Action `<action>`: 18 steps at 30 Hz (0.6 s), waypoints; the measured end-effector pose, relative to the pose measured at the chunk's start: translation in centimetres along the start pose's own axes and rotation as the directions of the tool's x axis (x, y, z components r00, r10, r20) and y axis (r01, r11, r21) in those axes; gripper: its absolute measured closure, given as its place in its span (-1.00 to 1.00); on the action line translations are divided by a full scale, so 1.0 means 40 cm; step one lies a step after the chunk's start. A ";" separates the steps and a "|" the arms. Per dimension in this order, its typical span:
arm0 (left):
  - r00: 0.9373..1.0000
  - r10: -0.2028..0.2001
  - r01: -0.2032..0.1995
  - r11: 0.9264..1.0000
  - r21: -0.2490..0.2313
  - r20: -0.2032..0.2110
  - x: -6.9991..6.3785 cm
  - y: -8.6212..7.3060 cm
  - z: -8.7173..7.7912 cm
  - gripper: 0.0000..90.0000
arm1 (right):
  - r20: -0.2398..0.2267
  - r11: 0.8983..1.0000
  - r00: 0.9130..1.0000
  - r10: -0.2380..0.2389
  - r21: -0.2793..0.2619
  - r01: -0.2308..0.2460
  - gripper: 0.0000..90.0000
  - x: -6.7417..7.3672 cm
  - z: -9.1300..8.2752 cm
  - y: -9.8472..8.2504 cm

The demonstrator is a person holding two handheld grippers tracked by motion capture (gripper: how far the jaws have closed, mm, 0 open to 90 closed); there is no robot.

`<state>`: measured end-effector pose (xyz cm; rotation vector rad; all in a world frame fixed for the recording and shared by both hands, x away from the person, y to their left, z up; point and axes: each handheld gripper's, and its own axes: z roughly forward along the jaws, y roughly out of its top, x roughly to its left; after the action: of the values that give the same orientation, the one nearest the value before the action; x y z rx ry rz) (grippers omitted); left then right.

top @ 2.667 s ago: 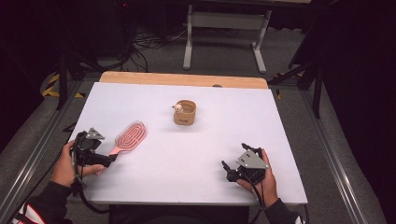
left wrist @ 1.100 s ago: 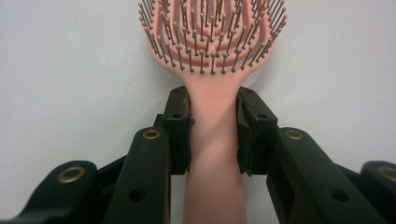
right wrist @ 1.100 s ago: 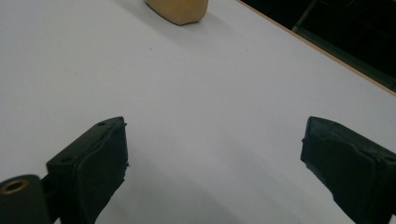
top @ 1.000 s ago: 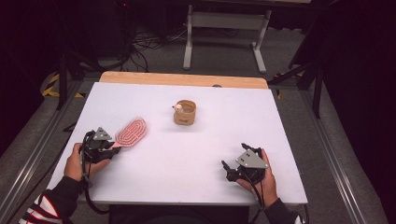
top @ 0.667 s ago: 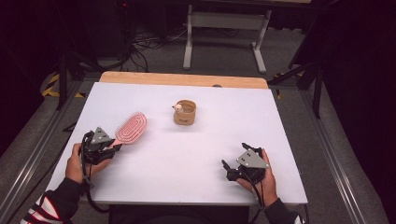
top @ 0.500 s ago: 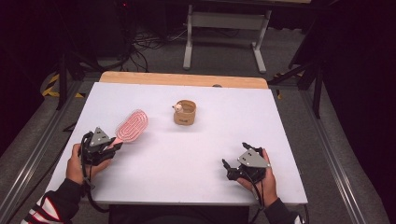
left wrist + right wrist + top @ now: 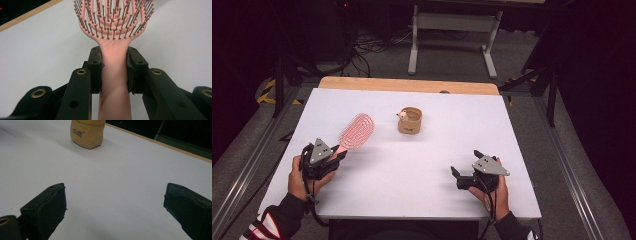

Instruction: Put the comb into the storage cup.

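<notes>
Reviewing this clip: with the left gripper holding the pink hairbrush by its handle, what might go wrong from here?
1. The left gripper clamps the pink hairbrush only on its smooth handle, with the wide bristled head sticking out ahead of the jaws; it may swivel or slip.
2. If the brush is headed for the small tan holder, that light holder could tip or slide.
3. The right gripper rests open, away from the holder, so nothing steadies it.

The pink hairbrush [image 7: 113, 50] has an oval open head with thin bristles facing up. Its handle sits between the fingers [image 7: 96, 67], the head reaching beyond the fingertips.
</notes>
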<state>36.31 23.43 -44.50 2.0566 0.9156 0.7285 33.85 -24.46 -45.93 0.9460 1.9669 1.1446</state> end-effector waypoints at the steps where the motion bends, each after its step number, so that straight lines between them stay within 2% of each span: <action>1: 1.000 0.000 0.000 1.000 -0.009 -0.001 -0.004 0.000 0.000 0.54 | 0.007 1.000 1.000 -0.005 0.000 0.005 -0.89 0.000 -0.001 0.001; 4: 1.000 -0.004 0.003 0.999 -0.038 -0.003 -0.014 0.003 -0.001 0.54 | 0.015 1.000 1.000 -0.015 -0.009 0.015 -0.89 -0.002 -0.003 0.007; 10: 1.000 -0.007 0.006 0.996 -0.085 -0.012 -0.029 0.010 -0.004 0.54 | 0.020 0.999 1.000 -0.001 -0.043 0.002 -0.89 -0.001 -0.004 0.026; 16: 0.999 -0.030 0.031 0.992 -0.122 0.011 -0.038 0.017 -0.004 0.55 | -0.007 0.996 1.000 0.014 -0.084 -0.014 -0.78 0.006 -0.002 0.056; 18: 1.000 -0.026 0.027 0.990 -0.136 0.010 -0.042 0.023 -0.008 0.54 | -0.032 0.995 0.999 0.024 -0.093 -0.027 -0.76 0.010 0.001 0.067</action>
<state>35.44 21.83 -43.90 1.9233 0.8626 0.7470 34.36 -23.15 -43.63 0.9122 1.9133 1.2610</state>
